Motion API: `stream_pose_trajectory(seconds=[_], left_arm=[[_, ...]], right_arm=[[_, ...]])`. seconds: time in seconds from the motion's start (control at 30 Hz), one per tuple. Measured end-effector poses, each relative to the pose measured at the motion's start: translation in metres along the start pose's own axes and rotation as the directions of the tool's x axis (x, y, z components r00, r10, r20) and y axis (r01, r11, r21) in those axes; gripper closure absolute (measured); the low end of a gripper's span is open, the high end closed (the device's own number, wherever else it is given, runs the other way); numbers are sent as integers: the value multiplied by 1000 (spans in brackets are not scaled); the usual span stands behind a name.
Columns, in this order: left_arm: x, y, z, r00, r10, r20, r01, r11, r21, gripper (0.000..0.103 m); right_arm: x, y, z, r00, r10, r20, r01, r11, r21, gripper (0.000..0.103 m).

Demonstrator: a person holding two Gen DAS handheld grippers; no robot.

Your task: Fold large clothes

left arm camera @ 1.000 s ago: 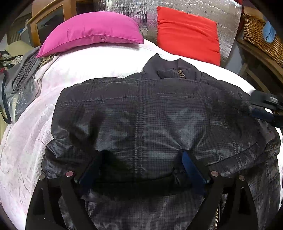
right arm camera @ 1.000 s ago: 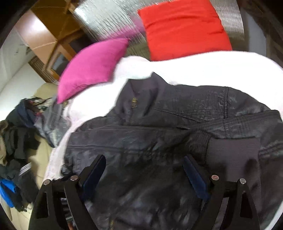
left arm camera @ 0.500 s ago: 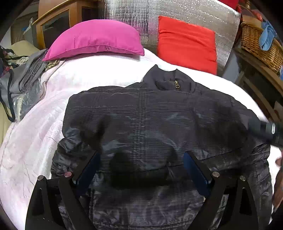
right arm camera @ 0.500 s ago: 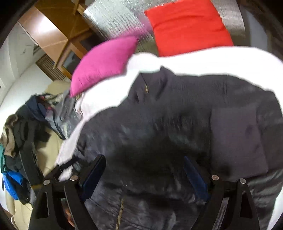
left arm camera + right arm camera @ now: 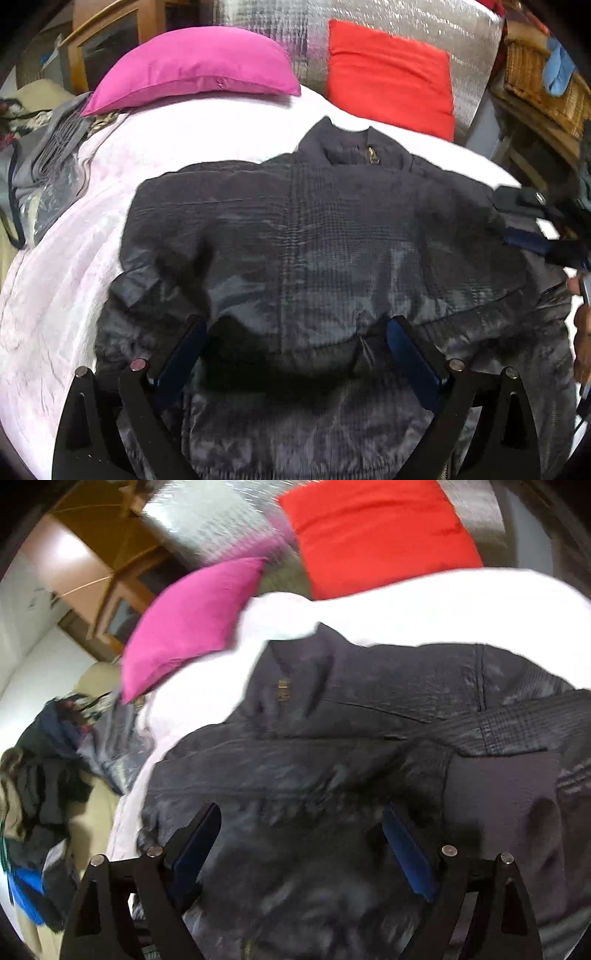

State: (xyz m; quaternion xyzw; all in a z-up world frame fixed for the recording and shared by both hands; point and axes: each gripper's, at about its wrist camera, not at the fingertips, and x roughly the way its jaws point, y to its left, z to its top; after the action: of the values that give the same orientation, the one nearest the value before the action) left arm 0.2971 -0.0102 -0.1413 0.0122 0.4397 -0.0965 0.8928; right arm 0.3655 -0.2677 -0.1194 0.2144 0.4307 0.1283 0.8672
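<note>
Tongs on both sides stand apart, empty: left tongs [image 5: 293, 347] over the hem of the dark grey quilted jacket [image 5: 325, 240], right tongs [image 5: 301, 829] above its folded-in sleeve. The jacket lies flat on the white bed cover [image 5: 66, 251], collar toward the pink pillow [image 5: 192, 62]. Judging by this, pinch both hem corners evenly before folding upward.

No text, label, brand, number or sign can be read anywhere in either view, neither on the jacket [image 5: 325, 240] nor on the cushions behind it.
</note>
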Motion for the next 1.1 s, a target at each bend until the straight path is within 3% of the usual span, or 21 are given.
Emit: stream_pose_trajectory(seconds=[0.13, 0.3, 0.43, 0.67, 0.9, 1.1], left_arm=[[-27, 6, -4, 999, -16, 40, 18, 999, -38, 4], [-54, 8, -12, 998, -24, 61, 28, 998, -63, 4], [-69, 11, -23, 997, -40, 60, 44, 996, -78, 4], [-103, 33, -58, 997, -18, 72, 28, 990, -138, 4], [-151, 50, -103, 994, -18, 106, 41, 974, -223, 4], [-190, 50, -138, 992, -11, 126, 43, 967, -252, 4]], right_arm=[[-27, 8, -26, 999, 39, 25, -38, 999, -27, 12], [-14, -8, -45, 999, -39, -23, 38, 999, -22, 12], [-17, -13, -48, 999, -39, -26, 40, 999, 16, 12], [-97, 1, -87, 997, -8, 80, 10, 999, -31, 12], [-194, -19, -175, 978, -26, 206, 13, 998, 61, 12], [-247, -35, -239, 963, -58, 262, 17, 987, 157, 12]])
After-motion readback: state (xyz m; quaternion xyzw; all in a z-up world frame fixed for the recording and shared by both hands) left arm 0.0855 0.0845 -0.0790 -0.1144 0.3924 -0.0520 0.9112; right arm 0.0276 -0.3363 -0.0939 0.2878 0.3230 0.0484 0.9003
